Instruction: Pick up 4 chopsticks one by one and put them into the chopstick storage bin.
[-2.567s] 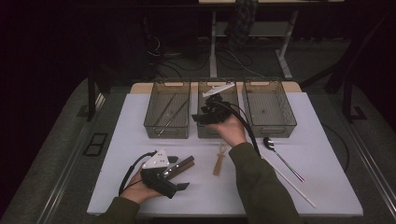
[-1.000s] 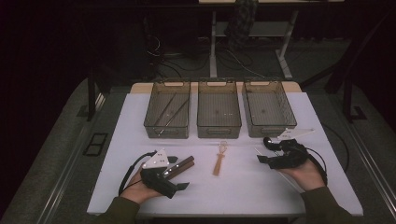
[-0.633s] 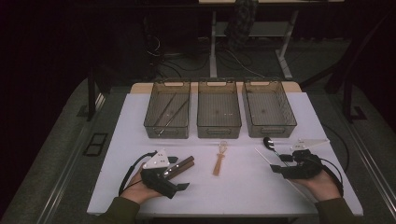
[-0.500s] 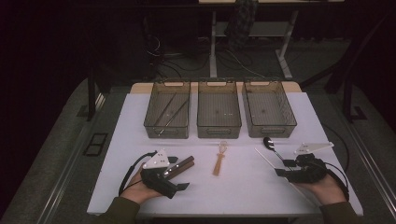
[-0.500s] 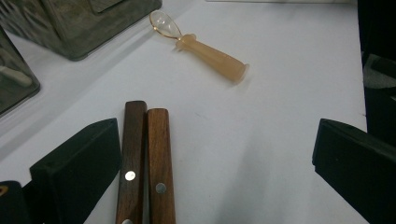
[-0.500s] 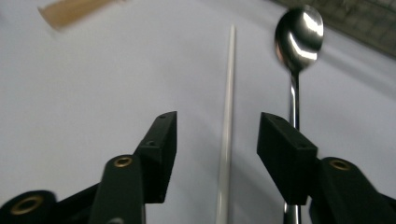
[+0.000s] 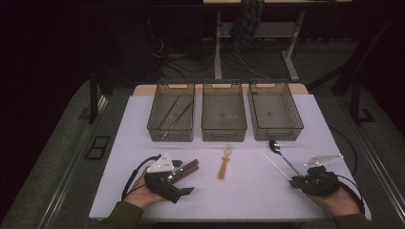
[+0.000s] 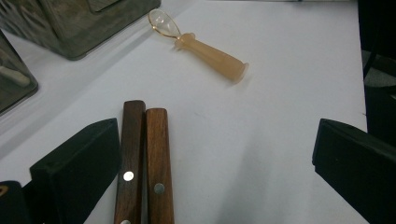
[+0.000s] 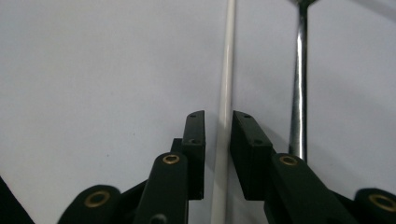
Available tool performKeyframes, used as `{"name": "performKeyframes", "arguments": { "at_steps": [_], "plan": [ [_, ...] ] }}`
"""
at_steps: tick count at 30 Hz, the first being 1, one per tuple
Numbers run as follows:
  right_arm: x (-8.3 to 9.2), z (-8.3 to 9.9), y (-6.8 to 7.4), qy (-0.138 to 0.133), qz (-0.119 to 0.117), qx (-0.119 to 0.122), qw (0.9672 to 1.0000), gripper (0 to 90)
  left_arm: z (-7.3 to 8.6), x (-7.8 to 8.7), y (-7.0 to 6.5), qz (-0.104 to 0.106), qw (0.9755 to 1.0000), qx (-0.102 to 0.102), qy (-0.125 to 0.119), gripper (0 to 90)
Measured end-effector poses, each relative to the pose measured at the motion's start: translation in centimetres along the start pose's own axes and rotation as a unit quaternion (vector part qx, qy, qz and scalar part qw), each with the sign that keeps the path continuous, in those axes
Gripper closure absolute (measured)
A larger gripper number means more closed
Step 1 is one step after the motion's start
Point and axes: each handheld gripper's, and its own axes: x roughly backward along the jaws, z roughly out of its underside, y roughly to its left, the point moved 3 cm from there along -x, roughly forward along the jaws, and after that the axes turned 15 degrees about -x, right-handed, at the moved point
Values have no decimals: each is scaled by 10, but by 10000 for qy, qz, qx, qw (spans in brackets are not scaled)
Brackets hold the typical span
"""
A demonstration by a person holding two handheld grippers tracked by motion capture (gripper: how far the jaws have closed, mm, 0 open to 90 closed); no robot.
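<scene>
We look from the high view, fixed above the near edge, forward and down over the whole table (image 7: 239,191), with three bins at the far side. The left gripper view sits low and close to the table, facing along its jaws toward the amber-handled utensil (image 8: 205,51); the high view shares that utensil (image 7: 224,164). The right gripper view hovers very near the surface, looking along a white stick (image 9: 224,116) that the high view also shows (image 7: 274,164).
</scene>
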Motion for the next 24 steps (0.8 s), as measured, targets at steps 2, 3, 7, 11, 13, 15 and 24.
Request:
{"name": "performKeyframes", "arguments": {
  "at_steps": [2,3,7,11,13,15,24],
  "plan": [
    [-1,0,1,36,70,50,10000,781,0,0,0,8,10000,0,2,0],
    [-1,0,1,43,105,66,9999,793,0,-1,0,13,10000,2,2,0],
    [-2,0,1,43,157,108,9998,803,0,-1,0,22,10000,-6,25,0],
    [-2,1,2,28,230,204,9995,824,0,-1,-1,26,10000,-20,34,0],
    [-3,1,3,28,262,240,9994,826,0,-2,-1,28,10000,-14,42,0],
    [-2,1,3,21,249,207,9995,833,0,-2,-1,30,10000,-31,63,0],
    [-2,0,0,-15,140,38,9999,838,0,-2,-1,29,10000,-31,64,0]
  ]
}}
